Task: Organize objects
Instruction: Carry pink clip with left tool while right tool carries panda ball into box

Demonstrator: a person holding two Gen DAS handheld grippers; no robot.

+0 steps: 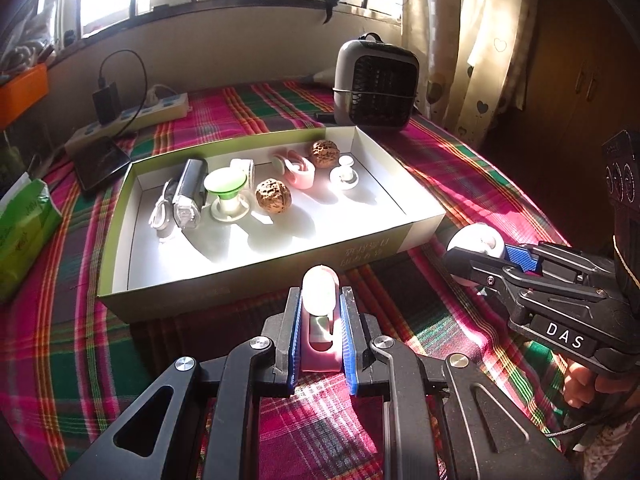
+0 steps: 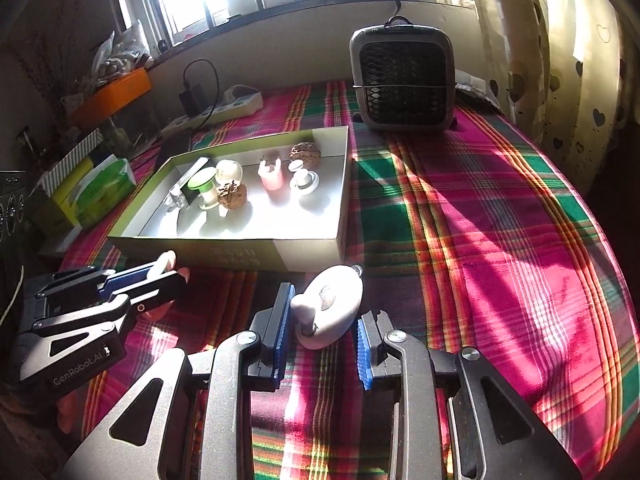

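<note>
A shallow cardboard box (image 1: 256, 276) lies on the plaid cloth; it also shows in the right wrist view (image 2: 240, 250). It holds two walnuts (image 1: 272, 195), a green-topped holder (image 1: 226, 192), a pink clip (image 1: 298, 170), a white knob (image 1: 344, 174) and a clear-and-black item (image 1: 188, 196). My left gripper (image 1: 320, 308) is shut on a pink and white clip (image 1: 318, 320) just in front of the box. My right gripper (image 2: 324, 320) is shut on a white oval gadget (image 2: 330, 306) near the box's front right corner; it also shows in the left wrist view (image 1: 476, 240).
A grey fan heater (image 1: 374, 84) stands behind the box. A power strip with a charger (image 1: 132, 114) and a dark phone (image 1: 100, 162) lie at the back left. A green tissue pack (image 1: 24, 228) lies left. Curtains hang at right.
</note>
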